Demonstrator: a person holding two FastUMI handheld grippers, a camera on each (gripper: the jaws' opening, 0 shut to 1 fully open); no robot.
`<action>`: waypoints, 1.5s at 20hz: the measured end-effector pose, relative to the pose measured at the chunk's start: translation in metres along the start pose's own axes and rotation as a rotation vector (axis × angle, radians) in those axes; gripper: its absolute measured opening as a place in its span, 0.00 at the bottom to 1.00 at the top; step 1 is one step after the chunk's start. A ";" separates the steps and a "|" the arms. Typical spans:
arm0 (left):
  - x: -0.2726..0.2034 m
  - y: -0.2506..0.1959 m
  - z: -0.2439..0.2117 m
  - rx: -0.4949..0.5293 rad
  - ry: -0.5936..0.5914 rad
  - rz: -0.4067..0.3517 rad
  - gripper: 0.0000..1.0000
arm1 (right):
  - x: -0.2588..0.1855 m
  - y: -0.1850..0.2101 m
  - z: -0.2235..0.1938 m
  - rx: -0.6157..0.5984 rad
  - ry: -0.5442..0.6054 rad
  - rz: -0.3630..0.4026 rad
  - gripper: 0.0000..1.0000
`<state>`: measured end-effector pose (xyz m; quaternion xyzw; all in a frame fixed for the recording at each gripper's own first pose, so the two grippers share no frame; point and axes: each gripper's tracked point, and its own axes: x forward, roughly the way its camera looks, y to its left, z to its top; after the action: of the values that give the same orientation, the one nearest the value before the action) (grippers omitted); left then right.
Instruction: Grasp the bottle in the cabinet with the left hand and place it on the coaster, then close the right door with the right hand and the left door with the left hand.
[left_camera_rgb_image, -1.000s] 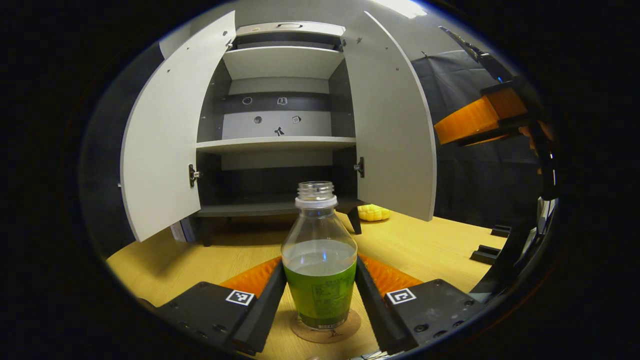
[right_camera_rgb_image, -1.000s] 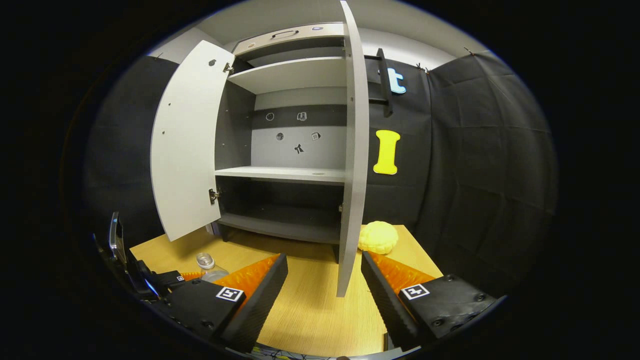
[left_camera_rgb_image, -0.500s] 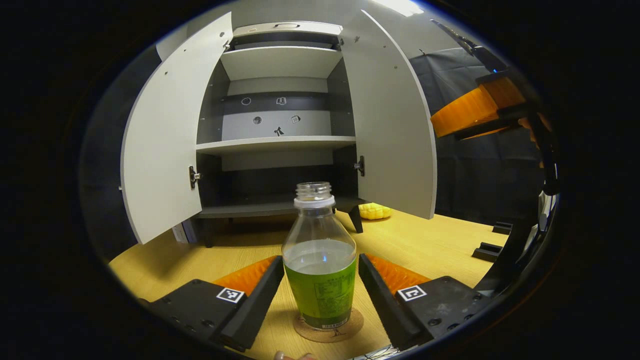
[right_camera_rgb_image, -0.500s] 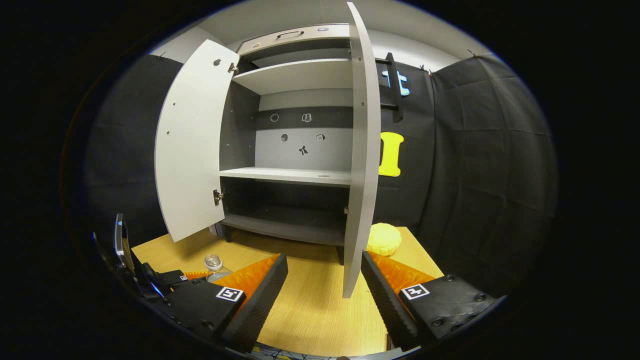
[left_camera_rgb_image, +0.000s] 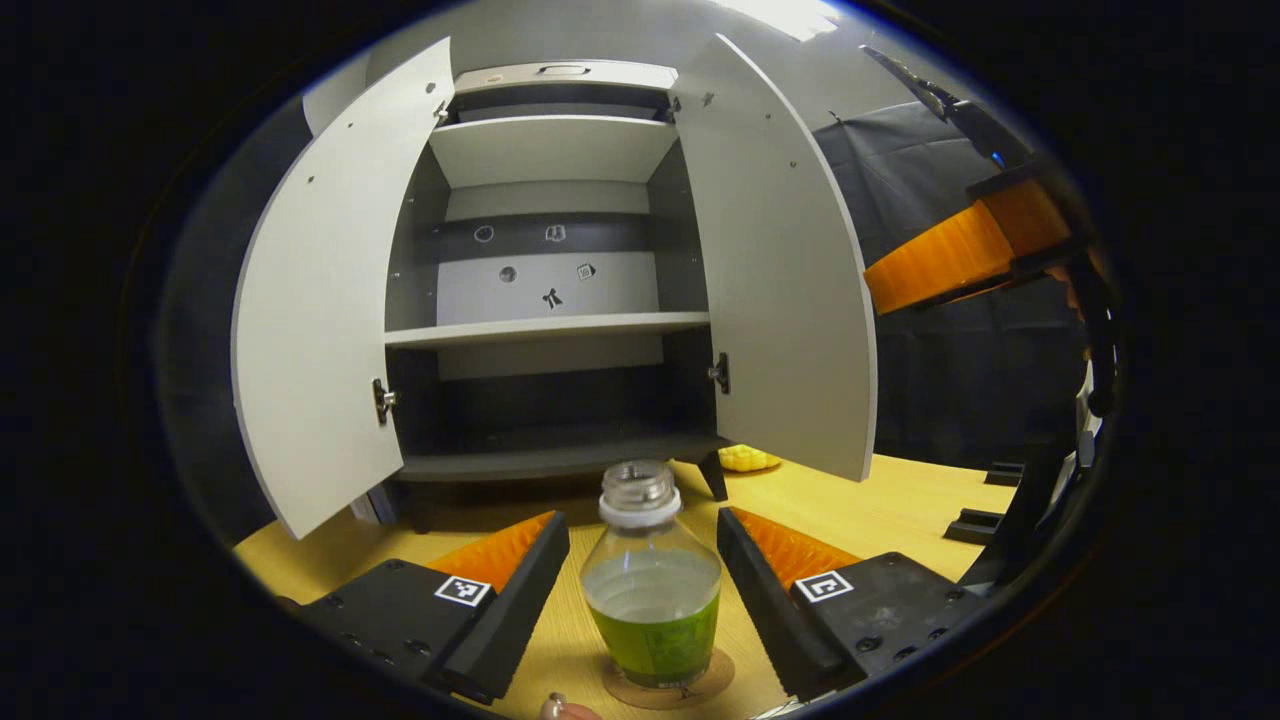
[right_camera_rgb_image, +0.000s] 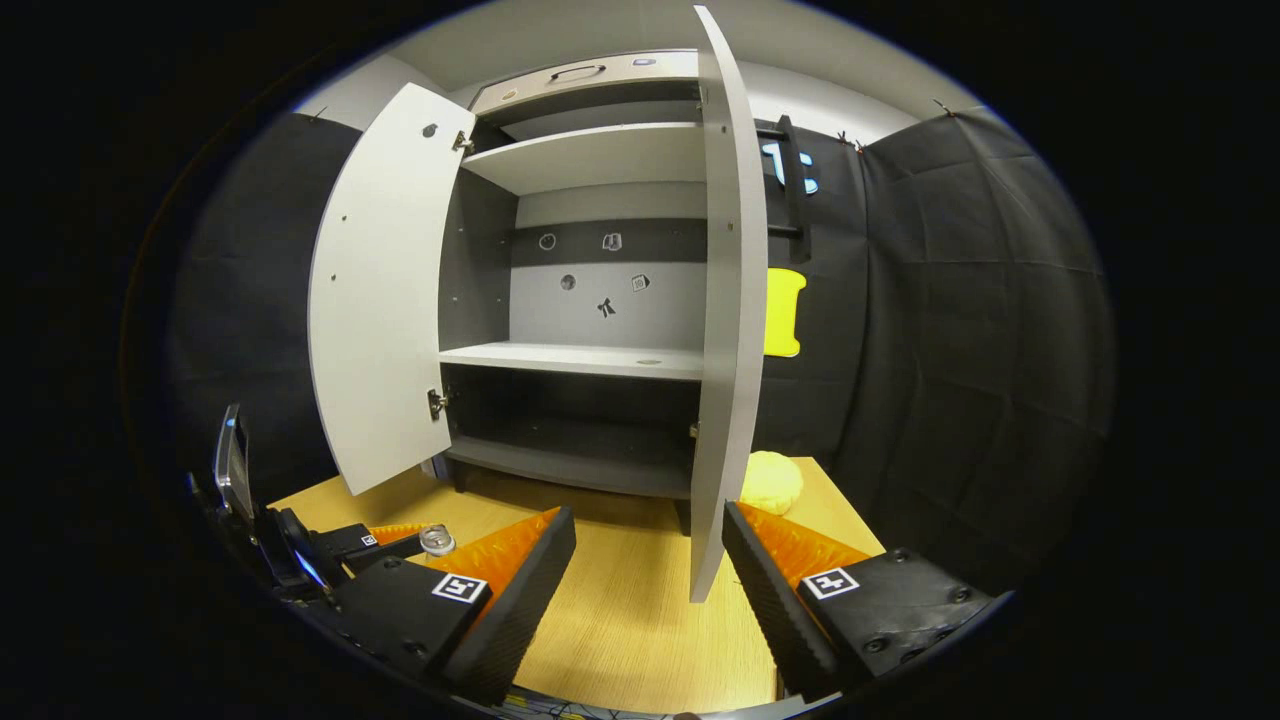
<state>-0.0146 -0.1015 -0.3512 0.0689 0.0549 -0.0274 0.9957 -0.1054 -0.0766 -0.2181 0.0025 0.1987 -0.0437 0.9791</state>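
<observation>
Clear plastic bottle (left_camera_rgb_image: 650, 590), uncapped, part full of green liquid, stands upright on the coaster (left_camera_rgb_image: 668, 684) on the table (left_camera_rgb_image: 900, 500), between the spread left tongs (left_camera_rgb_image: 642, 580), neither finger touching. Likely light, a bit squashy, smooth; spills if tipped, so any re-grip should be low on the labelled body. Right tongs (right_camera_rgb_image: 648, 560) gape apart, right door (right_camera_rgb_image: 722, 330) edge-on just ahead. Left door (left_camera_rgb_image: 320, 300) wide open.
</observation>
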 end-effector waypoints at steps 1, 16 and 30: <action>0.002 0.002 0.011 0.018 -0.015 0.003 0.95 | -0.001 -0.001 0.004 0.001 -0.004 -0.003 0.98; 0.008 0.068 0.221 -0.073 -0.084 -0.049 0.94 | -0.027 -0.045 0.134 0.079 -0.152 -0.152 0.98; -0.057 0.168 0.286 -0.091 -0.053 -0.075 0.95 | 0.005 -0.104 0.171 0.121 -0.184 -0.272 0.97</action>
<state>-0.0301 0.0271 -0.0411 0.0207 0.0325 -0.0638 0.9972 -0.0430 -0.1840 -0.0613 0.0304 0.1039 -0.1878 0.9762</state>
